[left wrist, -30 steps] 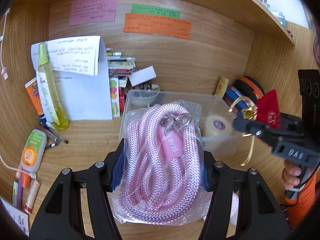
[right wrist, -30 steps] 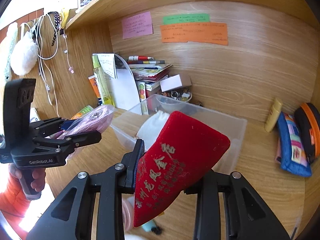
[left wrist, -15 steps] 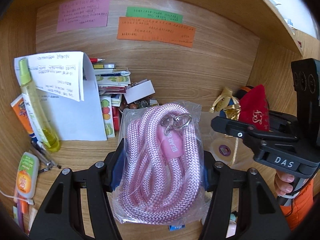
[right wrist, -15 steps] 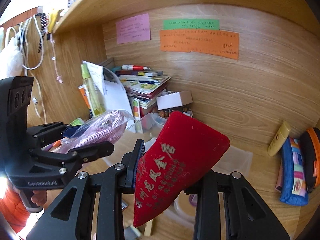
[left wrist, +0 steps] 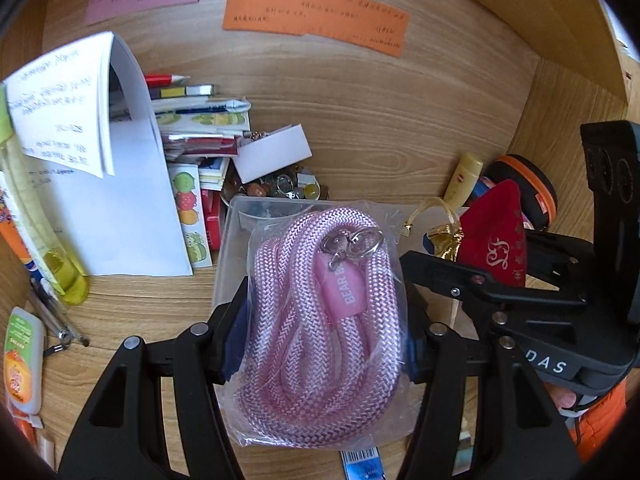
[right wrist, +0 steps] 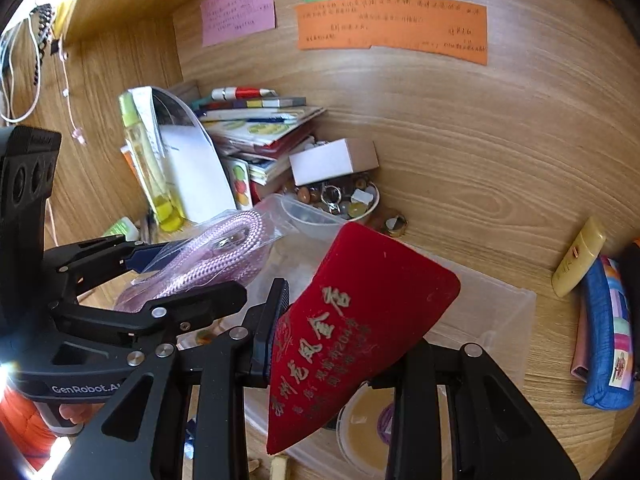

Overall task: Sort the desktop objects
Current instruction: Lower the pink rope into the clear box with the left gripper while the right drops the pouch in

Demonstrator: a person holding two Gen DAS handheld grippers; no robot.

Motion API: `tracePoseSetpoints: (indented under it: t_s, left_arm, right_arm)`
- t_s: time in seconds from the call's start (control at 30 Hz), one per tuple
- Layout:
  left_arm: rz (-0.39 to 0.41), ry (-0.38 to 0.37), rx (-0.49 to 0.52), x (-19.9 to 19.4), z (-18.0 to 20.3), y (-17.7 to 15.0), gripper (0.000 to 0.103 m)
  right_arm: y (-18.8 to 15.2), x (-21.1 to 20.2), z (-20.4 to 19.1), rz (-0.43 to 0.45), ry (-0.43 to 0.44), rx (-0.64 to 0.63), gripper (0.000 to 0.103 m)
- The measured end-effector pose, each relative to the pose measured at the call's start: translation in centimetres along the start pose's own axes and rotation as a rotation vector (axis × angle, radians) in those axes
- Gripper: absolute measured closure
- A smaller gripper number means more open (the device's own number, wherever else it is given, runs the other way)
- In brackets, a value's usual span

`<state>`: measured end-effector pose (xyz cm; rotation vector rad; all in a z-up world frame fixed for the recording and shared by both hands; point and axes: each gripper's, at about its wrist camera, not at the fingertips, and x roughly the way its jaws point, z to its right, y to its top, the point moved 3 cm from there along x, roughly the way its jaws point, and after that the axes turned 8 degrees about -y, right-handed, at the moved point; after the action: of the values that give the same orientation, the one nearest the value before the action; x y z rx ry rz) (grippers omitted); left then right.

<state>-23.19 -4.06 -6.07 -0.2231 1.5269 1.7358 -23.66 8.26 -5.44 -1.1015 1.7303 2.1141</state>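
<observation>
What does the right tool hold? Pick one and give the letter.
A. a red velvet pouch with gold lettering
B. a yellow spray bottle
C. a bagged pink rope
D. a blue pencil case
A: the right tool is clamped on the red velvet pouch, while the bagged pink rope sits in the left tool.

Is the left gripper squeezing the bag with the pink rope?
Touching. The left wrist view shows the left gripper pressing both sides of the clear plastic bag of pink rope.

Clear bin (right wrist: 500, 304) mid-desk; bowl of trinkets (right wrist: 340, 200) behind it, book stack (right wrist: 260, 128) far left, pouches (right wrist: 604, 328) right
</observation>
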Motion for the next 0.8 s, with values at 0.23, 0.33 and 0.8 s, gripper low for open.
tracePoseSetpoints:
  t_s: [0.23,0.33,0.8]
  left_arm:
    - [0.000,-0.020,0.022,0.6,-0.1,-0.2,0.043]
    - [-0.004,-0.019,0.031,0.7,-0.1,-0.4,0.042]
    - [-0.004,-0.024,0.028,0.6,-0.2,-0.8,0.036]
  right_arm:
    - [-0.6,1.2,0.0,-0.037,-0.035,-0.029,0.075]
    - [-0.8,1.5,-0.4,-0.044,-0.058,-0.052,0.075]
    - [-1.5,1.9,-1.1,-0.052,-0.096,-0.095,0.043]
